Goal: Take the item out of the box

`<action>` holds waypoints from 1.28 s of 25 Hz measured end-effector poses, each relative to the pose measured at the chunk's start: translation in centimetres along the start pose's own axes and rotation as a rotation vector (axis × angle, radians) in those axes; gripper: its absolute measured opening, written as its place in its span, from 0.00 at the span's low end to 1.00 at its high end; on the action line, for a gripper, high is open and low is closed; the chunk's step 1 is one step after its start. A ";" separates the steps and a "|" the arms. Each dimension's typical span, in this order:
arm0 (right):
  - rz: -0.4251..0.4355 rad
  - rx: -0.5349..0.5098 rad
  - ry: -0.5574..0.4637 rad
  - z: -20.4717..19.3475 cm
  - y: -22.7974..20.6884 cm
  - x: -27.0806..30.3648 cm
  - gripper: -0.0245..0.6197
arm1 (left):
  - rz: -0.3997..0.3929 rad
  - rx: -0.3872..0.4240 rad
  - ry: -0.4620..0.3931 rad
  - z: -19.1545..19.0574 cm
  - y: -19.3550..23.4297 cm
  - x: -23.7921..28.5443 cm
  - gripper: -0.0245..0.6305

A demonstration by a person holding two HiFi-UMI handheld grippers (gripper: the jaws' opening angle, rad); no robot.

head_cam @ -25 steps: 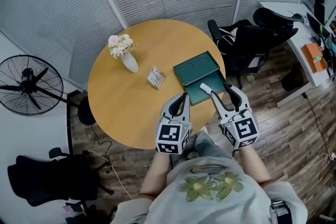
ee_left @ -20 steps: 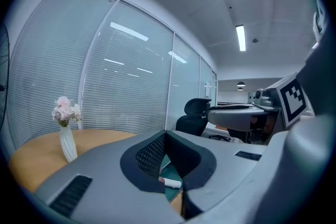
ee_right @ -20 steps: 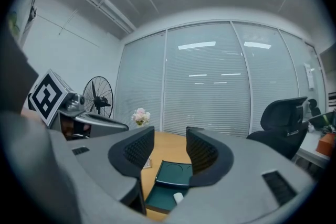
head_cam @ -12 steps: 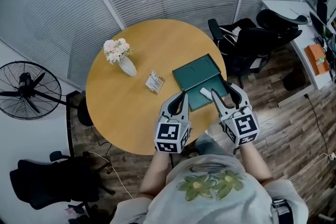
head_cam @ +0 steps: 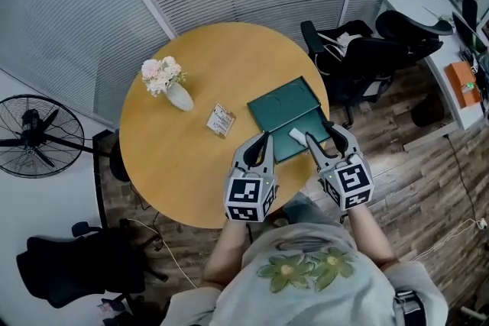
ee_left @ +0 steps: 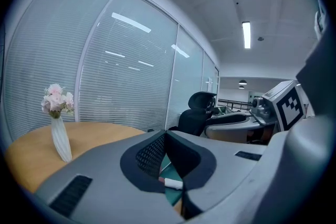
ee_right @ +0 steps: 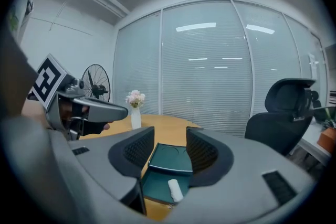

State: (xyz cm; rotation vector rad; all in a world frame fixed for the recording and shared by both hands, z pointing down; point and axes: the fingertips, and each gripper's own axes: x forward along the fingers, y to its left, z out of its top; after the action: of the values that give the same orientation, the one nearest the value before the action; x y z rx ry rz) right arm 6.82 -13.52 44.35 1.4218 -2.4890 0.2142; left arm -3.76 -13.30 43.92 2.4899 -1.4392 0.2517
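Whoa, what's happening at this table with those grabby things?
A person is working a pair of tongs over a round wooden table. An open green box lies near the table's edge, with a small white item inside. The right tongs are open and aimed at the box, holding nothing. The left tongs are shut and empty, just beside it. The item is not out yet.
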 end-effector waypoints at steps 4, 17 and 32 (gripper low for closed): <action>0.009 0.008 0.036 -1.3 -0.3 1.1 0.32 | -0.001 -0.005 0.017 -0.7 0.4 0.8 0.03; 0.070 0.024 0.148 -4.7 -0.8 4.1 0.32 | -0.002 -0.016 0.058 -2.1 1.2 3.0 0.03; 0.126 0.026 0.284 -9.3 -1.2 6.9 0.32 | 0.019 -0.034 0.087 -3.1 2.3 4.4 0.03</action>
State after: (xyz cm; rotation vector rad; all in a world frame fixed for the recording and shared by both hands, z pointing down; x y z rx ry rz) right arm 6.01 -17.41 55.32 1.1529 -2.3482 0.4419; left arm -3.69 -17.08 48.34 2.4078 -1.4213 0.3318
